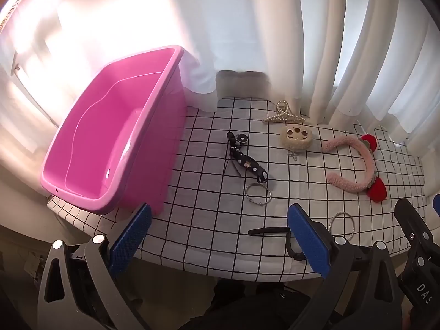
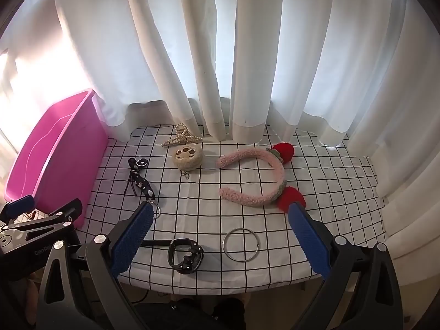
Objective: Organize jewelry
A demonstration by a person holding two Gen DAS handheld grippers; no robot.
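- Right wrist view: the right gripper (image 2: 220,236) hangs above the near edge of the table (image 2: 343,192), jaws spread wide, nothing between its pads.
- Left gripper (image 1: 218,236) is likewise spread and empty, near the table's near-left corner.
- Nothing appears gathered yet; the pink bin (image 1: 110,137) at the left edge looks empty, so I judge this the first pick.
- Nearest the right gripper lie a black watch (image 2: 185,255) and a metal ring (image 2: 241,244), side by side at the near edge; either seems the likely first grab, calling for a low descent because both lie flat.
- Farther in: a dark patterned strap (image 2: 140,184) with a second ring (image 1: 258,191) at its end, and a pink headband (image 2: 261,178) with red pom-poms.
- Toward the far edge: a plush charm (image 2: 187,157) and a pearl claw clip (image 2: 181,136), just before the white curtain (image 2: 247,55), which hangs close to the clip and may brush a reaching gripper.
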